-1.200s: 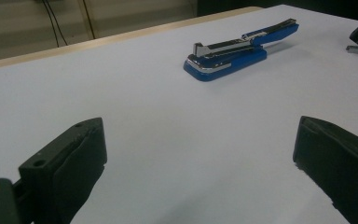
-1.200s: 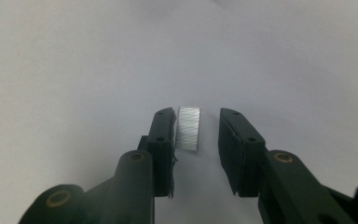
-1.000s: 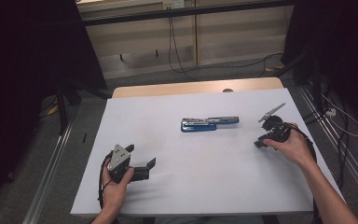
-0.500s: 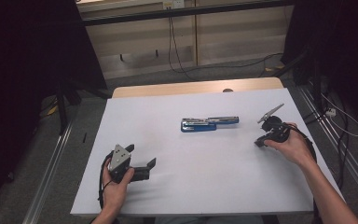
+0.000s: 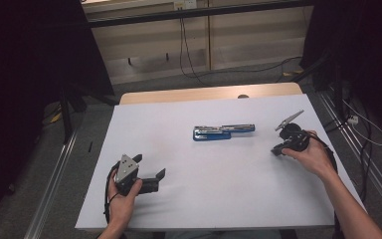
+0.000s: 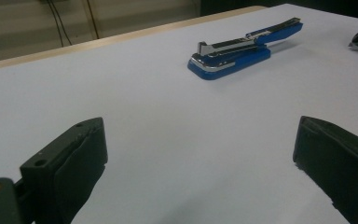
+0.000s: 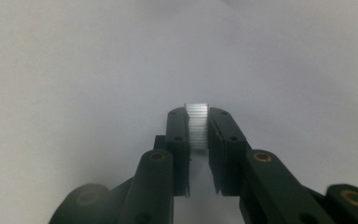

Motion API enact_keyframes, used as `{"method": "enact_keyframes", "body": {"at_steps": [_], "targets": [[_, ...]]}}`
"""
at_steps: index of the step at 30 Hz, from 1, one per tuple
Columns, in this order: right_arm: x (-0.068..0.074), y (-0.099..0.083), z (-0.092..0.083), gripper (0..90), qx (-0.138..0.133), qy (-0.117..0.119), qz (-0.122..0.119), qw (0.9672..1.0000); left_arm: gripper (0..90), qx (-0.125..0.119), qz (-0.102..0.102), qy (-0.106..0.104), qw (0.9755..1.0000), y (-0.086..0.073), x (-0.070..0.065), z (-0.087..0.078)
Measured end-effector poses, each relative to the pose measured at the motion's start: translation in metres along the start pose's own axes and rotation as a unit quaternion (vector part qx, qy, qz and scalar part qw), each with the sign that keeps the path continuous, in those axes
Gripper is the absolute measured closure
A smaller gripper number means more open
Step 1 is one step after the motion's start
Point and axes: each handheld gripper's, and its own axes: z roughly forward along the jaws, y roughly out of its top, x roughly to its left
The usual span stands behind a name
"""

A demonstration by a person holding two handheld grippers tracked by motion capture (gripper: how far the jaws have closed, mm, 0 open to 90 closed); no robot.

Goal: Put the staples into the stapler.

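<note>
Here the right gripper (image 7: 197,122) is clenched on a small strip of silvery staples (image 7: 196,126), its two black jaws pressed against the strip's sides in the right gripper view; the jaws have just been closing on it, with the strip between them. In the high view the right gripper (image 5: 280,148) sits at the right side of the white bench (image 5: 219,199), held by the person's right hand (image 5: 314,158), its nose close to the sheet. The blue stapler (image 5: 222,131) lies near the middle of the bench, swung open so that its chromed top arm stretches out flat to the right of its blue base; it is well apart from both grippers. The left gripper (image 5: 155,175) rests low at the near left of the bench in the person's left hand (image 5: 123,196), released, its jaws standing wide with nothing between them. In the left gripper view the two black pads (image 6: 81,163) frame bare white surface, and the stapler (image 6: 242,49) shows farther off, beyond them and toward the right.
</note>
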Motion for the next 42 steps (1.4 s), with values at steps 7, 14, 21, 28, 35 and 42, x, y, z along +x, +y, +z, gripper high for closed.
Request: {"method": "enact_keyframes", "body": {"at_steps": [7, 14, 21, 28, 35, 42], "targets": [[0.001, 0.0, -0.002, 79.3, -0.014, 0.005, 0.001, 0.9999, 2.9, -0.01, -0.002, 0.005, 0.9999, 0.001, 0.001, -0.003], [0.0, 0.002, -0.007, 79.3, -0.037, 0.012, -0.008, 0.9992, 2.8, -0.015, -0.004, 0.001, 0.9999, 0.001, 0.002, -0.003], [0.004, 0.004, -0.009, 79.3, -0.055, 0.017, -0.019, 0.9982, 2.8, -0.01, -0.007, -0.006, 0.9999, 0.001, 0.002, -0.004], [0.007, 0.007, -0.012, 79.3, -0.067, 0.021, -0.029, 0.9971, 2.9, -0.016, -0.016, -0.004, 0.9997, 0.001, 0.006, -0.003], [0.01, 0.012, -0.017, 79.3, -0.087, 0.03, -0.036, 0.9951, 3.0, -0.04, -0.028, -0.01, 0.9987, 0.004, 0.003, -0.013], [0.019, 0.024, -0.018, 79.3, -0.096, 0.039, -0.058, 0.9929, 3.1, -0.035, -0.019, 0.0, 0.9992, 0.003, 0.004, -0.01]]}}
